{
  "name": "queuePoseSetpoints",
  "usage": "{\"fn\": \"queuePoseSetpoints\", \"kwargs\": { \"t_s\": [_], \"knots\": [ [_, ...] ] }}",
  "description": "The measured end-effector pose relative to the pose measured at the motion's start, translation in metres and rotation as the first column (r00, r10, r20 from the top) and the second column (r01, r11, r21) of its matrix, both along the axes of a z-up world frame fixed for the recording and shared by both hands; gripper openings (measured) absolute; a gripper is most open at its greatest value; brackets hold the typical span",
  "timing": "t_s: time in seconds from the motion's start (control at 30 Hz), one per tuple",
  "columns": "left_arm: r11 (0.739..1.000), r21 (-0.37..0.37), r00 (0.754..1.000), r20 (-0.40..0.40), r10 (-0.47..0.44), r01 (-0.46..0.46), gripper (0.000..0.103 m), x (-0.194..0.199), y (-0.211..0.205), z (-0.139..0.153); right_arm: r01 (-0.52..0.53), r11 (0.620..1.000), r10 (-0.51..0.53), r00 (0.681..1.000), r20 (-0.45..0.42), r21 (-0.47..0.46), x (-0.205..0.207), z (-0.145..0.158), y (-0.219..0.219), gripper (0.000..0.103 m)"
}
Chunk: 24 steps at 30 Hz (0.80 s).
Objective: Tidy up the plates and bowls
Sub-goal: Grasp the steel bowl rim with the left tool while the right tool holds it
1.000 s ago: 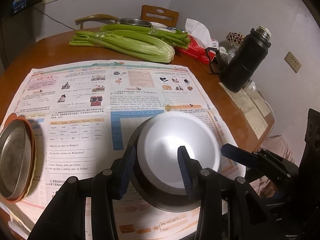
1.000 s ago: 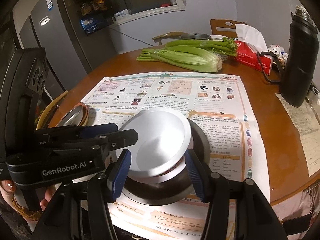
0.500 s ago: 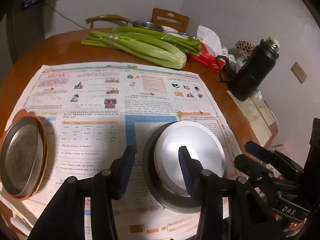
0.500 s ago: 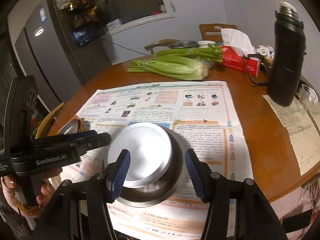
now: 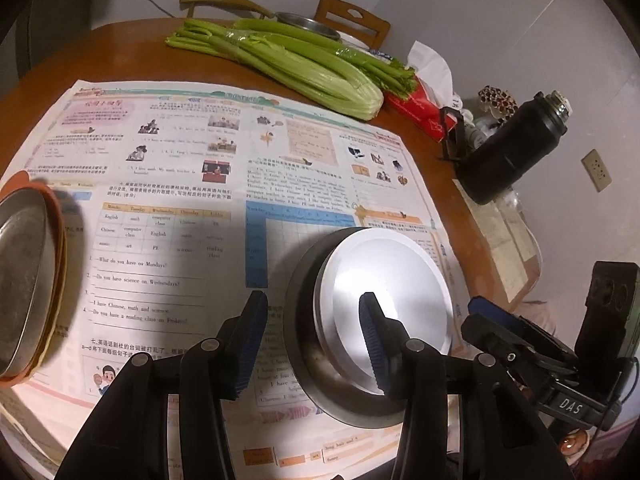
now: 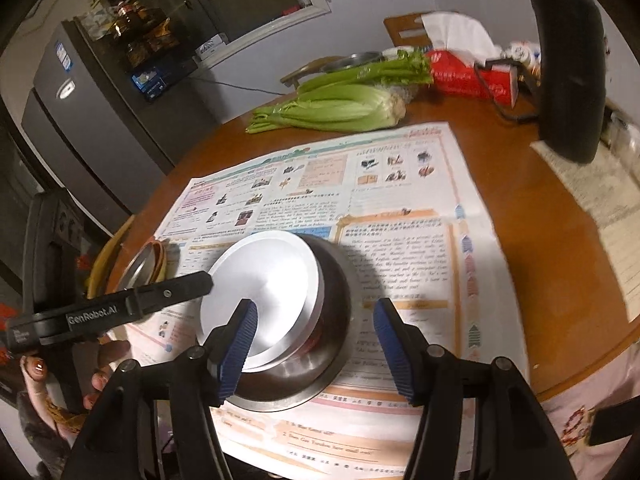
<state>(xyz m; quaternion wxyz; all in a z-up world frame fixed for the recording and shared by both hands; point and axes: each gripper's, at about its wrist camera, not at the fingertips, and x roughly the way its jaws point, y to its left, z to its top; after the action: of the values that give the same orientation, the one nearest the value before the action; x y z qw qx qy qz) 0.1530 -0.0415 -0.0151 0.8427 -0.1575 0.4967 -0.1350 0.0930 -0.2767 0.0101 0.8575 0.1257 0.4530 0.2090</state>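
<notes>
Silver steel bowl (image 5: 376,340), green celery (image 5: 304,68), black flask (image 5: 516,148), orange-brown table (image 5: 100,52).

2 stacked steel bowls (image 5: 372,332), 2 plates (image 5: 28,276), 1 flask (image 5: 516,148), 2 celery bunches (image 5: 304,68).

The metal plate (image 5: 20,276) at the left is cut off by the frame edge. The black flask (image 6: 570,64) loses its top in the right wrist view, blurred. The far metal dish (image 5: 306,24) hides behind the celery (image 5: 296,68).
</notes>
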Motion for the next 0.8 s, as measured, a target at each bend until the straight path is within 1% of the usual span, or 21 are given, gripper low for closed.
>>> {"fn": "queuePoseSetpoints", "kwargs": {
  "t_s": [0.1,0.27,0.33,0.5,0.67,0.8],
  "knots": [
    [1.0,-0.012,1.0,-0.01,0.004,-0.004,0.049,0.002,0.001,-0.004,-0.011,0.999,0.012,0.999,-0.035,0.036,0.004,-0.006,-0.001,0.061],
    [1.0,-0.01,1.0,-0.021,0.008,-0.008,0.049,0.006,-0.001,-0.01,-0.009,0.999,0.012,0.998,-0.064,0.05,0.009,-0.015,0.001,0.061],
    [1.0,-0.002,1.0,-0.021,0.002,-0.002,0.049,0.006,-0.004,-0.012,-0.013,0.998,0.018,0.997,-0.076,0.058,0.01,-0.018,0.004,0.063],
    [1.0,0.0,0.999,-0.038,-0.009,0.009,0.049,0.007,-0.01,-0.018,-0.021,0.999,0.024,0.996,-0.081,0.046,0.012,-0.023,0.01,0.065],
    [1.0,0.018,0.999,-0.048,-0.014,0.015,0.049,0.01,-0.016,-0.023,-0.03,0.999,0.034,0.995,-0.091,0.044,0.014,-0.029,0.014,0.065],
    [1.0,0.018,0.998,-0.057,-0.022,0.023,0.049,0.011,-0.018,-0.026,-0.047,0.998,0.05,0.994,-0.099,0.034,0.016,-0.033,0.018,0.065]
  ]
}}
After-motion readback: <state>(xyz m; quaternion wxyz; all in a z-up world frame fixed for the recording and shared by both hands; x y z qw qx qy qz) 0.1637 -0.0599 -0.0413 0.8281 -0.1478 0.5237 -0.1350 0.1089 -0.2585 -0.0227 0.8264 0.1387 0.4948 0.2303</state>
